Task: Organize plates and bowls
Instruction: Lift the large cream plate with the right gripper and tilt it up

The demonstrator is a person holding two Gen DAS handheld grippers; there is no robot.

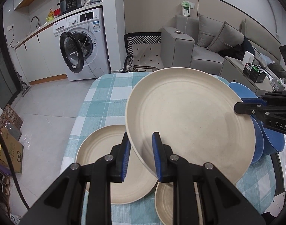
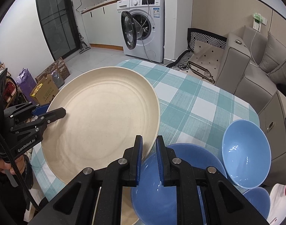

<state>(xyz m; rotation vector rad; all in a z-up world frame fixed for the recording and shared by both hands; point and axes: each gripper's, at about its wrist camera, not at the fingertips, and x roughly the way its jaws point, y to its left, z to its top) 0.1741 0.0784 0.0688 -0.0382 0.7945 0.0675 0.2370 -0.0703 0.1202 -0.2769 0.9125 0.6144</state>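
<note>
Holding the large cream plate tilted in the air over the checked desk, I have both grippers on it: the left gripper has its fingers clamped on the near rim, and the right gripper has its fingers clamped on the opposite rim. Below the left gripper, 2 more cream plates lie on the desk. By the right one I see 2 blue bowls on the desk.
</note>
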